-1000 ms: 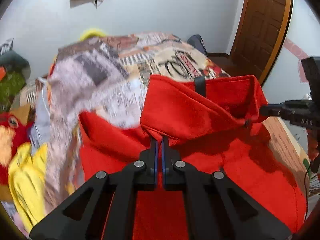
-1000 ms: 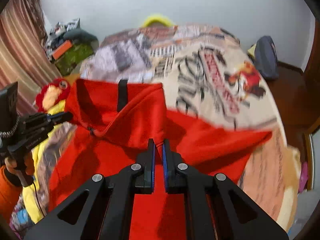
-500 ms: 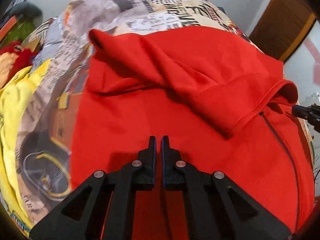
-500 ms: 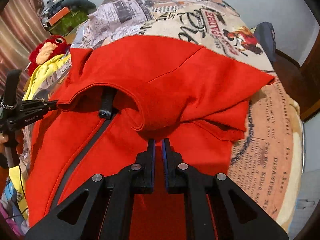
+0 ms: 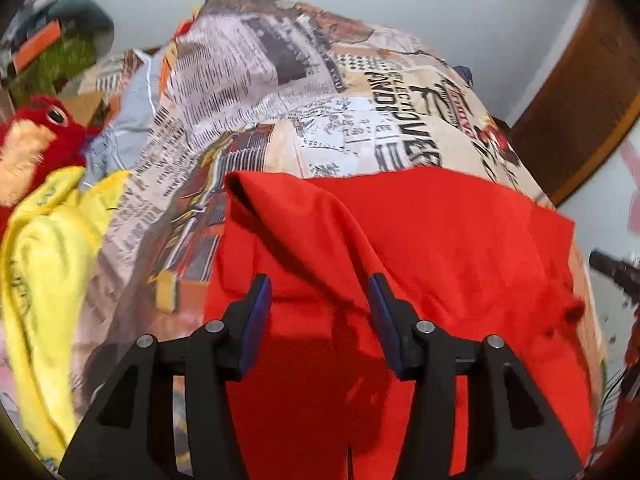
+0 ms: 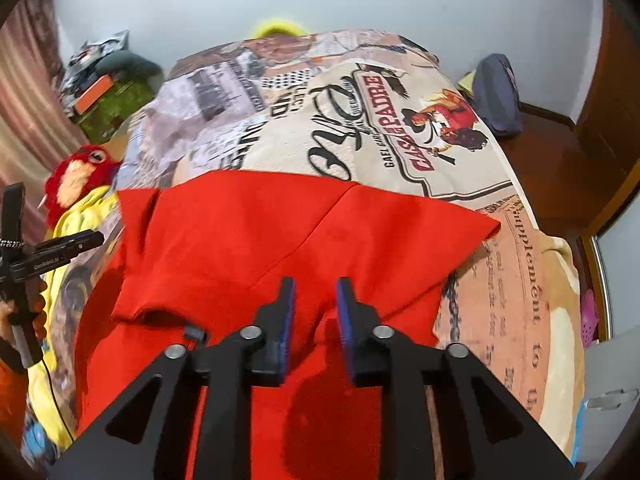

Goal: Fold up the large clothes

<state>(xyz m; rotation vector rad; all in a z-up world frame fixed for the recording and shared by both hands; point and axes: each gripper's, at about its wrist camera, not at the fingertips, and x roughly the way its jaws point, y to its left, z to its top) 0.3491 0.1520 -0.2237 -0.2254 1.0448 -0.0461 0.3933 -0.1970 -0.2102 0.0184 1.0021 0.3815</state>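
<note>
A red zip-up garment [image 5: 420, 248] lies on the bed, its top part folded down over its body. My left gripper [image 5: 320, 282] hovers just over the near part of the garment. Its jaws are opening, and the blue pads press on nothing; red cloth only lies beneath the gap. My right gripper [image 6: 316, 282] stands over the same red garment [image 6: 280, 232] with a narrower gap, also opening and gripping nothing. The left gripper [image 6: 60, 246] shows in the right wrist view at the far left, held by a hand [image 6: 38, 308].
A newspaper-print blanket [image 6: 360, 128] covers the bed. A yellow garment [image 5: 44, 264] and a red plush toy [image 5: 36, 136] lie at the left edge. A dark bag [image 6: 496, 96] sits on the floor at the right, near a wooden door [image 5: 580, 80].
Both grippers were shut on the garment's lifted top part, brought it down over the body, and have now let go with jaws apart. The left one moved more.
</note>
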